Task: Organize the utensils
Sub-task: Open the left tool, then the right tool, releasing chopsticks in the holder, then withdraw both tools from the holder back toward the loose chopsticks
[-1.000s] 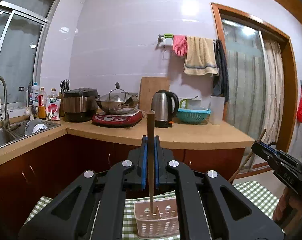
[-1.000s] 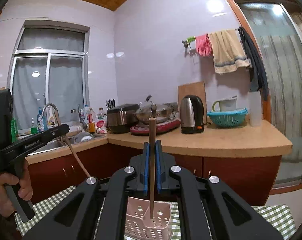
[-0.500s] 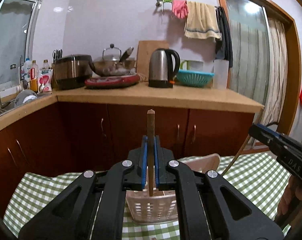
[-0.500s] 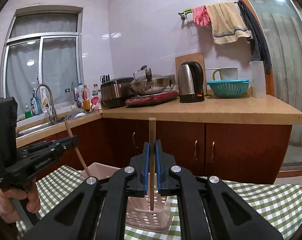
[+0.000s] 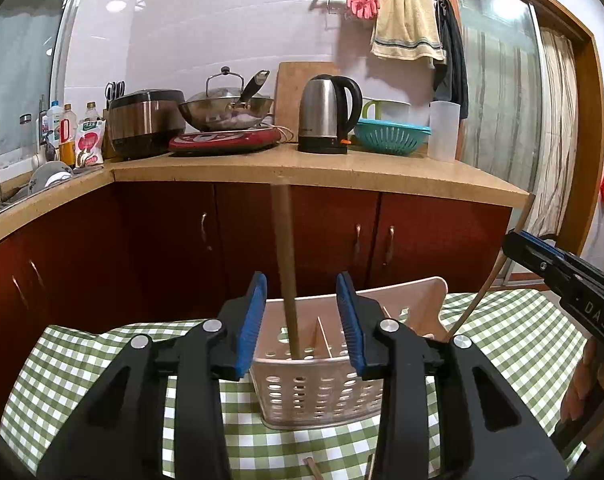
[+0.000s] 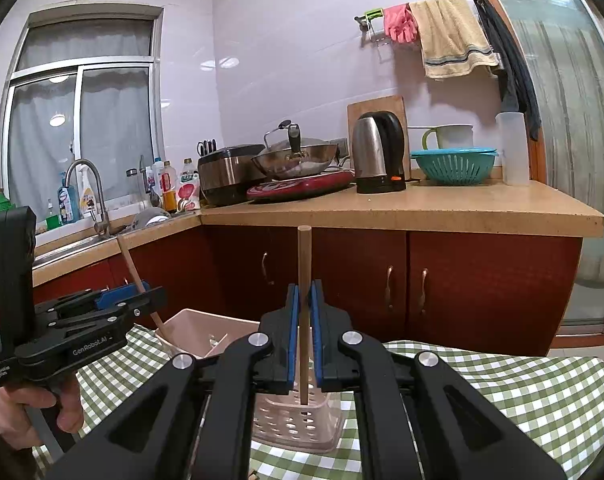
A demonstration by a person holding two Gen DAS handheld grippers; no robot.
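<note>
Over the pink basket: our left hand-held gripper stands apart, its stick dropped inside. Right hand-held gripper clamps another stick; next, lower and release.

Left tongs now spread apart; wooden stick released, standing in basket.

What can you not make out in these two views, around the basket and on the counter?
- Left wrist view: lower end of the stick, hidden behind the basket wall.
- Left wrist view: wooden pieces on the cloth, cut off by the left gripper and the picture edge.
- Right wrist view: bottle labels, too small to read.
</note>
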